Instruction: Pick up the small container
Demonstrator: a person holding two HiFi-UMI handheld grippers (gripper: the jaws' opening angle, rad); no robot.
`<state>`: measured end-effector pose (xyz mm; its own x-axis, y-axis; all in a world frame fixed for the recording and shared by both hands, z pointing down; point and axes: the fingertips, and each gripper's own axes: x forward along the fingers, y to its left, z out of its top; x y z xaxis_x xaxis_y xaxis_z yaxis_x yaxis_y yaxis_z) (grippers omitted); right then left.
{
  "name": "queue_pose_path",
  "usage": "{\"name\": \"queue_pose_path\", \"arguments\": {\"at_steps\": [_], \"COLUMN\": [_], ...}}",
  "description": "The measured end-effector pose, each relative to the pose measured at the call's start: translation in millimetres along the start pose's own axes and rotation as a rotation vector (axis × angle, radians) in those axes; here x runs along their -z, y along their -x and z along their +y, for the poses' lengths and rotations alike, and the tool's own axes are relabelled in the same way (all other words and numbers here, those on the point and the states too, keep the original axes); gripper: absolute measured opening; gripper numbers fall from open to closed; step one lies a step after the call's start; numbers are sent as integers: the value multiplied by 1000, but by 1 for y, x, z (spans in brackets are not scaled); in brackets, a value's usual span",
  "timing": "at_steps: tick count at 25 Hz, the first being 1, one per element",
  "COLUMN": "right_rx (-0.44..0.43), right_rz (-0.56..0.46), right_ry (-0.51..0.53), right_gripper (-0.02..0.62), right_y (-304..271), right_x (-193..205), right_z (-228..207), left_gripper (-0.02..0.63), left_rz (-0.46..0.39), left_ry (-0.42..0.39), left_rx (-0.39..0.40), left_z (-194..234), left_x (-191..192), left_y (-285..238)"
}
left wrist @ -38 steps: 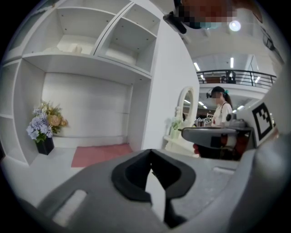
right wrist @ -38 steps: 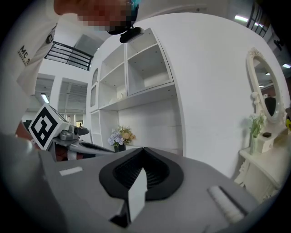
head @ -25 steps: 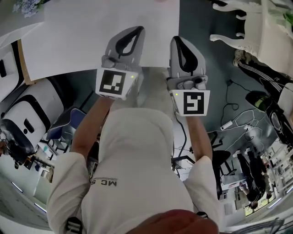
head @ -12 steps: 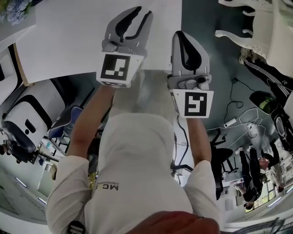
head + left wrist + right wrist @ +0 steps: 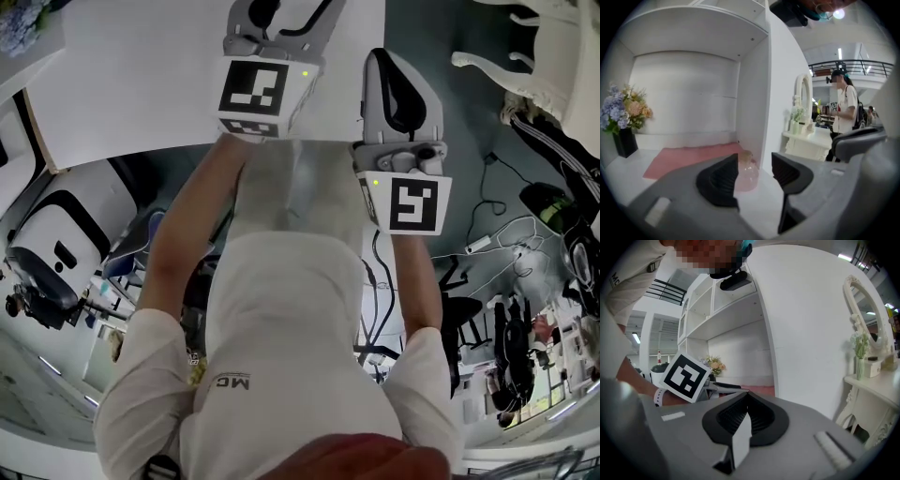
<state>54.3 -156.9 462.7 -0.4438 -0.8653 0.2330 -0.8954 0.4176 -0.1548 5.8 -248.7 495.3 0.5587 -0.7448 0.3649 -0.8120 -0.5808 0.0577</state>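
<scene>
Small container (image 5: 747, 176) upright, lid up | left hand-held gripper (image 5: 755, 162) opening, empty | right hand-held gripper (image 5: 747, 405) closed

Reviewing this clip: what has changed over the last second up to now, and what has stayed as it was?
The left gripper moved forward over the white surface. Its jaws, shut a second ago, are opening. The small container sits just ahead of them, not yet gripped. Nothing was taken hold of or let go. The right gripper stayed shut and empty, roughly in place.
</scene>
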Motion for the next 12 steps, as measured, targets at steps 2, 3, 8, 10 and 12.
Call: {"name": "queue_pose_path", "arguments": {"at_steps": [2,3,8,10,12], "right_rx": [1,-1,4,18,29], "right_rz": [2,3,-1,-9,-11], "right_ry": [-3,-2,-17,-26,-30], "right_gripper": [-3,-3,-3,-3,-3], "right_y": [-1,-2,-2,-3,-2], "right_x": [2,3,3,3,4], "right_z": [-2,-2,-11,-17,-19], "left_gripper": [219,219,230,230,230], "left_rz": [-4,-7,-3,-8,-13], "left_ry": [-1,-3,-7,-14,-20], "left_rx": [-4,-5,-15,-18,-18], "left_z": [3,4,8,11,13], "left_x": [4,6,12,11,13], "left_y": [-11,-16,-36,-44,-48]}}
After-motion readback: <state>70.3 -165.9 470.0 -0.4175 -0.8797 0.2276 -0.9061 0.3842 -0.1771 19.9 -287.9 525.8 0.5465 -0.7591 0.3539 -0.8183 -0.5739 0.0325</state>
